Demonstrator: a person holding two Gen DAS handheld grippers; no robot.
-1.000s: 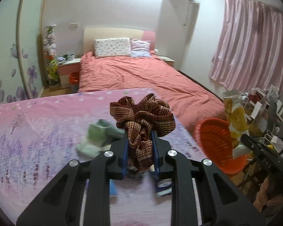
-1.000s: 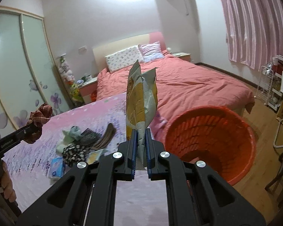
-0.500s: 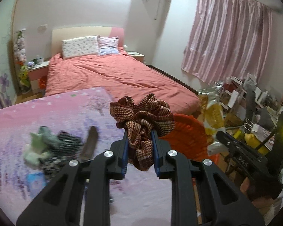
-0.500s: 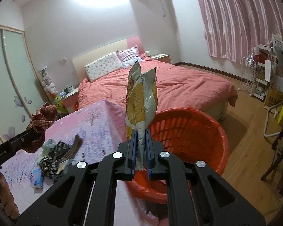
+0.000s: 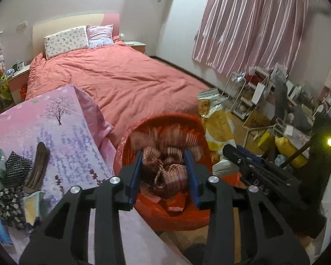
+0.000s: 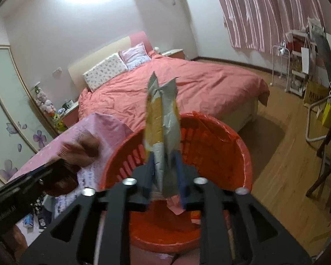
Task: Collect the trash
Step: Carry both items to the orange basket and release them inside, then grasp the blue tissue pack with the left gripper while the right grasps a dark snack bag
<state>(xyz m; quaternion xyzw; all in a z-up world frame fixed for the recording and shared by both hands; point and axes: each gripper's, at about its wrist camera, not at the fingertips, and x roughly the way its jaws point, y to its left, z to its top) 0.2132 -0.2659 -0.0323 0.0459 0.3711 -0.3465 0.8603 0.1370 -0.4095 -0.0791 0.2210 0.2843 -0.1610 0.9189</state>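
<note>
My left gripper [image 5: 164,156] is open over the orange basket [image 5: 125,139]. The brown checked scrunchie [image 5: 167,167] is blurred between the spread fingers, loose above the basket's inside. My right gripper [image 6: 165,156] is open too, with its fingers apart. The yellow and silver snack bag [image 6: 162,123] stands between them over the orange basket [image 6: 238,154], tilted and touching neither pad clearly. The snack bag also shows in the left wrist view [image 5: 218,128] at the basket's right rim.
A pink floral table cover [image 5: 61,128] lies left of the basket with socks, a dark strip [image 5: 38,165] and wrappers on it. The salmon bed [image 5: 125,77] is behind. Cluttered racks [image 5: 275,101] stand at the right under pink curtains.
Both grippers moved over the orange basket and opened. The scrunchie has dropped out of the left grip, and the snack bag has come loose in the right one.
</note>
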